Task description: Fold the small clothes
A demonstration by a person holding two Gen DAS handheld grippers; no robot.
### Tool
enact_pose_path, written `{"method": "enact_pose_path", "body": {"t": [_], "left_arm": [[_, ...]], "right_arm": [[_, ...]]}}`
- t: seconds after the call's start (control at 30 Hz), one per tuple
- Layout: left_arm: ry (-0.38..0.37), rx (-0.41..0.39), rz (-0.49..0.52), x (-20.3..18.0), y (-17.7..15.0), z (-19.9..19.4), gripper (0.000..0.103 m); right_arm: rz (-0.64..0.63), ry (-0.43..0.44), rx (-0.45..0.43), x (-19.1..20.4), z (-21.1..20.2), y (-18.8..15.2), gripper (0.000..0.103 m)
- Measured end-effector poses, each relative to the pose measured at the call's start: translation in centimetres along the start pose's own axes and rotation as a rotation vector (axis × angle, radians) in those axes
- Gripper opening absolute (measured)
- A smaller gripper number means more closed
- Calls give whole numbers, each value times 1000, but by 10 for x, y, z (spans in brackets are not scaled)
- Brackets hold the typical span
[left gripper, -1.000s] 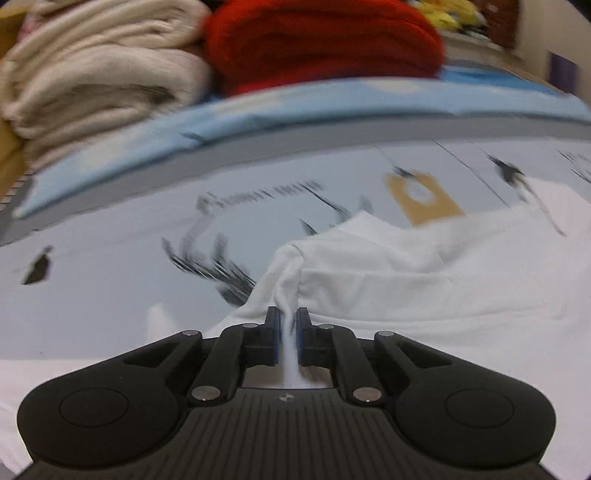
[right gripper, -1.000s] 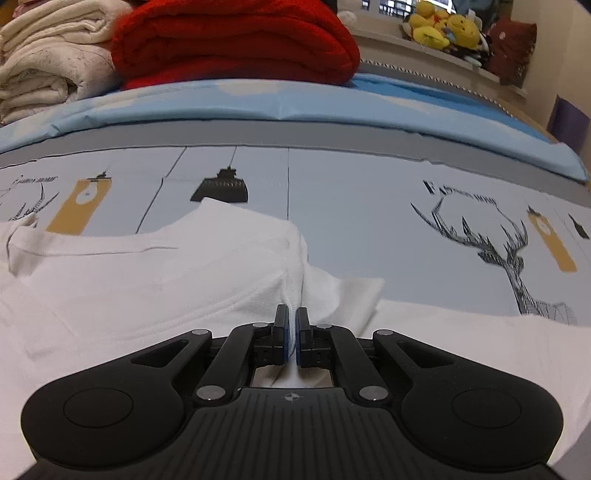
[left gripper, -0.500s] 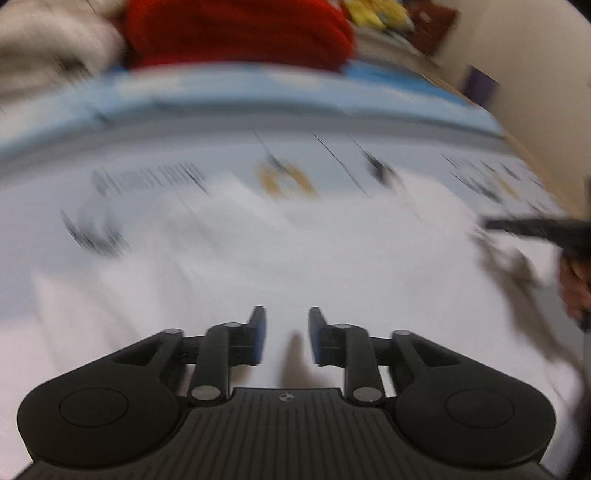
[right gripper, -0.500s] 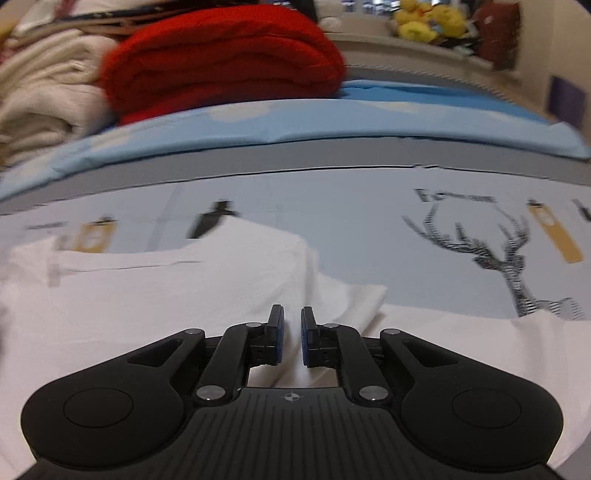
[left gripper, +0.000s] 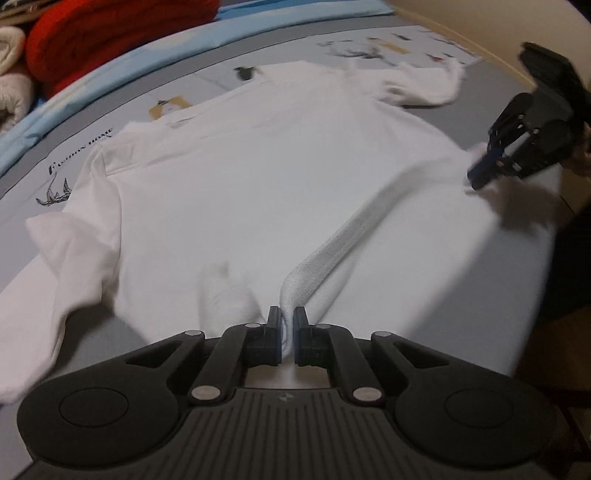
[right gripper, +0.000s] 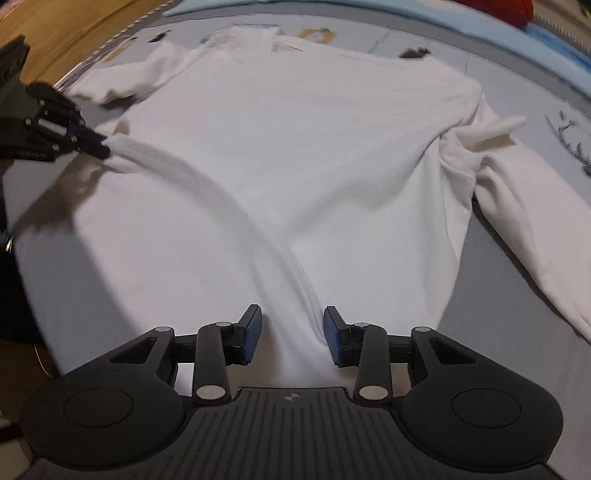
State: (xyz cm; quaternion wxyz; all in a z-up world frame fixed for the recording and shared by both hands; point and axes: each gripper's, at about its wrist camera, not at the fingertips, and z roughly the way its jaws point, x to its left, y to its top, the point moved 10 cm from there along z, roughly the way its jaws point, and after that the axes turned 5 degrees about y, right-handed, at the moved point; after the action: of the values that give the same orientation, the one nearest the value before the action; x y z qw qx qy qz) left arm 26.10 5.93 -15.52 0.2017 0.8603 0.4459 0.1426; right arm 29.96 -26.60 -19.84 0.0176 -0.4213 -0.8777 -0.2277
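A white long-sleeved top (left gripper: 258,158) lies spread flat on a printed sheet, collar at the far end, sleeves out to both sides. My left gripper (left gripper: 287,334) is shut on the ribbed bottom hem (left gripper: 332,243) at its left corner. The hem runs taut across to my right gripper (left gripper: 476,177). In the right wrist view the top (right gripper: 314,147) fills the middle. My right gripper (right gripper: 291,338) is open, its jaws either side of the hem at the right corner. The left gripper (right gripper: 99,146) shows there at the far left, holding the hem.
A red folded blanket (left gripper: 110,33) and cream folded towels (left gripper: 11,85) are stacked at the far left on a light blue cover. The printed sheet (left gripper: 66,166) shows deer drawings. A wooden surface (right gripper: 74,33) lies beyond the sheet's edge.
Both grippers let go of the shoulders and moved back to the bottom hem. The left one closed on the hem's left corner; the right one opened wider around the right corner.
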Motion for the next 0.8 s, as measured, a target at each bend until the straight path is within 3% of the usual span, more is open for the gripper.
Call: {"method": "enact_pose_path", "body": {"t": [0.03,0.07,0.17,0.23,0.33,0.37,0.4,0.43,0.5,0.6,0.67,0.73,0.8], "left_arm": [[-7,-1,8,-9,-7,-12,6],[-16,7,20,-17,-17,-22,6],[-59,41,59,-42,-59,-53,6],[-111,32,34,-49,-78,-69,10],[-169,-67,-141,-39,-84,-88,12],[-172,-101,-212,-32,-83,-91,16],[-170,-128,-293,-22,-82,-92,28],[-152,-140,-375,-10,-81,-91,38],[-72,-158,-485,12,-79,-87,45],[-102,-130,-610,18,-74,-71,46],[-99,-87,-555,3,-67,-57,48],[-83,-37,-451,-19,-62,-44,58],[-82,22,-350,-42,-60,-30,58]], "right_arm": [[1,20,20,8,-5,-8,5],[6,45,43,15,-9,-16,0],[-69,128,65,51,-33,-48,0],[-118,190,77,74,-51,-68,0],[-69,221,-40,78,-83,-76,2],[-18,228,-93,73,-92,-74,9],[32,221,-138,64,-101,-72,18],[67,193,-180,54,-108,-69,22],[160,89,-269,27,-118,-61,46],[339,-51,-296,-17,-110,-56,50],[362,-108,-274,-22,-96,-57,50],[361,-158,-263,-24,-84,-51,49],[385,-167,-257,-21,-74,-46,49]]}}
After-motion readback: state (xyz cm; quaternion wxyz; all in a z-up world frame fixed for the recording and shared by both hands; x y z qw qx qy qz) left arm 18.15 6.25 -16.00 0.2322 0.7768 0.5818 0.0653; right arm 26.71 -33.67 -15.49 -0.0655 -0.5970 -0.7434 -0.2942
